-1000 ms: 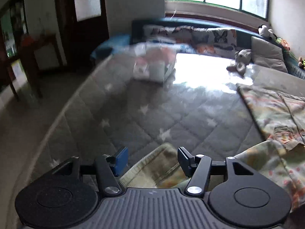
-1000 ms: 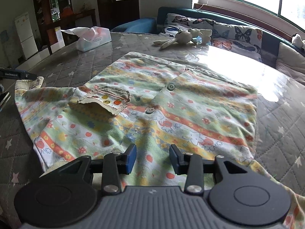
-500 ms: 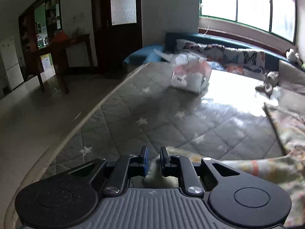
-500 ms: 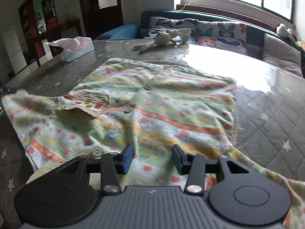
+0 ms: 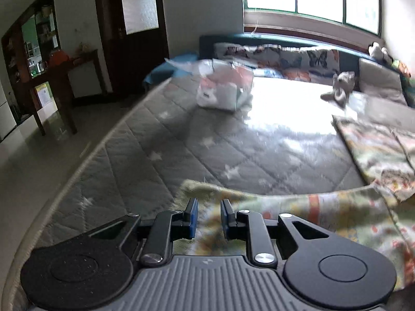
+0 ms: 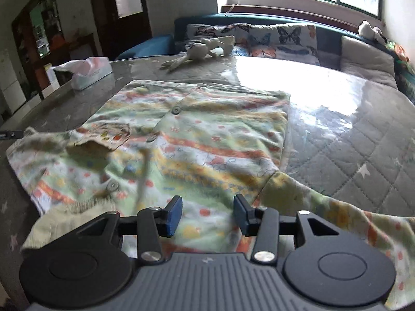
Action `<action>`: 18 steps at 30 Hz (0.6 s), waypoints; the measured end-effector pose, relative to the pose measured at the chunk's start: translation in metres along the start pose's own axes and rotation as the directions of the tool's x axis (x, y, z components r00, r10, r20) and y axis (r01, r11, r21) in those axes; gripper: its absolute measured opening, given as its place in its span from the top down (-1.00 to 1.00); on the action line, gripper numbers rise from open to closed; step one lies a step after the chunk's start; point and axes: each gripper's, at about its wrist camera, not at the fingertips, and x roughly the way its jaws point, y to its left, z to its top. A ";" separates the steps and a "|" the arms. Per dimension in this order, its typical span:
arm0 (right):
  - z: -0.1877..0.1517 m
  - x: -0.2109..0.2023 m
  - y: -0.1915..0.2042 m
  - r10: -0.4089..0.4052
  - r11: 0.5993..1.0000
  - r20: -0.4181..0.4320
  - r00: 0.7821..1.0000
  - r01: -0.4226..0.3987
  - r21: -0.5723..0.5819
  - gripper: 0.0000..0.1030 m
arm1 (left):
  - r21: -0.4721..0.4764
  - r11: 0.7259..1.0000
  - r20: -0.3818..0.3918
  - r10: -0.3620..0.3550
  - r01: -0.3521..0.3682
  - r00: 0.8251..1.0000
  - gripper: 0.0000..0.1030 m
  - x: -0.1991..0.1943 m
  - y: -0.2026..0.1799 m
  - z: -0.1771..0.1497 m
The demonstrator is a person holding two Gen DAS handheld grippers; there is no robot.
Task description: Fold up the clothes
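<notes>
A child's shirt [image 6: 197,140] with orange, green and yellow stripes, buttons and a chest pocket lies spread flat on the grey quilted mattress [image 6: 350,140]. My left gripper [image 5: 208,216] has the end of one sleeve [image 5: 285,202] between its blue pads. Its jaws are opening slightly, but the cloth still fills the narrow gap and looks pulled up off the mattress. In the right wrist view, the tip of that gripper shows at the far left edge by the sleeve end [image 6: 28,132]. My right gripper [image 6: 207,213] hovers open over the near edge of the shirt, beside the other sleeve [image 6: 324,207], with nothing pinched.
A tissue pack [image 5: 223,90] lies on the far side of the mattress, and a plush rabbit [image 6: 202,50] near the butterfly-print cushions [image 6: 259,36] under the window. The mattress edge drops to a tiled floor [image 5: 39,171] on the left, with a dark wooden table [image 5: 59,77] beyond.
The left gripper went from wide open to closed on the sleeve end, then eased a little. The right gripper slid sideways along the shirt's near edge and rolled slightly, staying open.
</notes>
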 end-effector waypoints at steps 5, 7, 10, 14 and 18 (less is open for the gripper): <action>-0.003 -0.015 -0.005 -0.015 1.000 0.026 1.000 0.015 -0.003 0.14 | 0.022 1.000 -0.014 0.001 -0.001 1.000 0.45 0.004 -0.004 -0.005; -0.001 -0.016 -0.014 -0.034 0.999 0.042 0.999 0.033 0.023 0.14 | 0.023 1.000 -0.013 0.001 -0.001 1.000 0.44 0.005 -0.004 -0.006; 0.002 -0.010 -0.029 -0.055 0.996 0.047 0.997 0.051 0.076 0.14 | 0.023 1.000 -0.014 0.005 -0.005 1.000 0.43 0.004 -0.004 -0.006; 0.004 -0.001 -0.044 -0.087 0.990 0.060 0.994 0.080 0.115 0.16 | 0.018 1.000 -0.016 0.007 -0.007 1.000 0.43 0.003 -0.003 -0.005; 0.002 0.004 -0.060 -0.127 0.980 0.058 0.990 0.116 0.159 0.19 | 0.016 1.000 -0.007 0.000 0.000 1.000 0.40 -0.005 -0.004 -0.002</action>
